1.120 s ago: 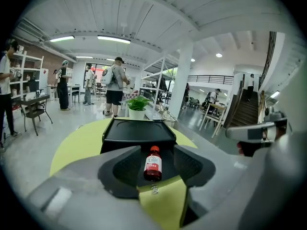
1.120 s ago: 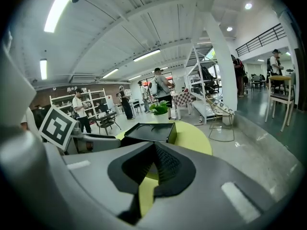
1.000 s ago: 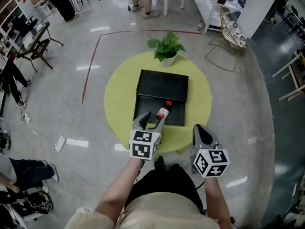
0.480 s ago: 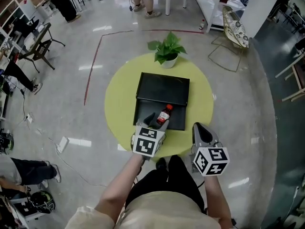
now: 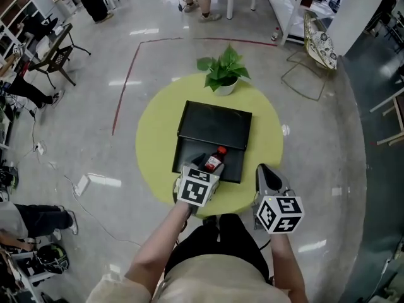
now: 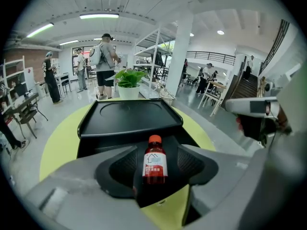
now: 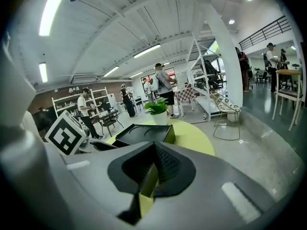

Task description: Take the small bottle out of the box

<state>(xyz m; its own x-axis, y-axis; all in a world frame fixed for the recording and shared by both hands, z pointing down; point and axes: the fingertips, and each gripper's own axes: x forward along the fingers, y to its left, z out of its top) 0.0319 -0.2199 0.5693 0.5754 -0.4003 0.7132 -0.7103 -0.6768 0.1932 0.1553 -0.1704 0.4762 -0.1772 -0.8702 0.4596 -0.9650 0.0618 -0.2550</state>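
- Change since a second ago: left gripper [image 6: 157, 152] has come forward over the near edge of the black rectangular box [image 5: 214, 122], so the bottle that lay ahead of its jaws is now between them; right gripper [image 7: 153, 152] is unmoved.
- Small dark-red bottle with red cap and white label [image 5: 214, 161]: inside the box, in its nearer, lower part, cap end toward the raised black lid section behind it.
- Left gripper, jaws: opening, one either side of the bottle, a clear gap showing between each pad and the label; nothing gripped. Its marker cube [image 5: 197, 192] sits over the box's front edge in the head view.
- Right gripper, jaws: closed together, nothing between them; held off the near right edge of the counter, apart from the box.
- Round yellow-green counter [image 5: 151, 144]: carries the box at centre.
- Green leafy plant in a white pot [image 5: 222, 74]: at the counter's far edge, just beyond the box.
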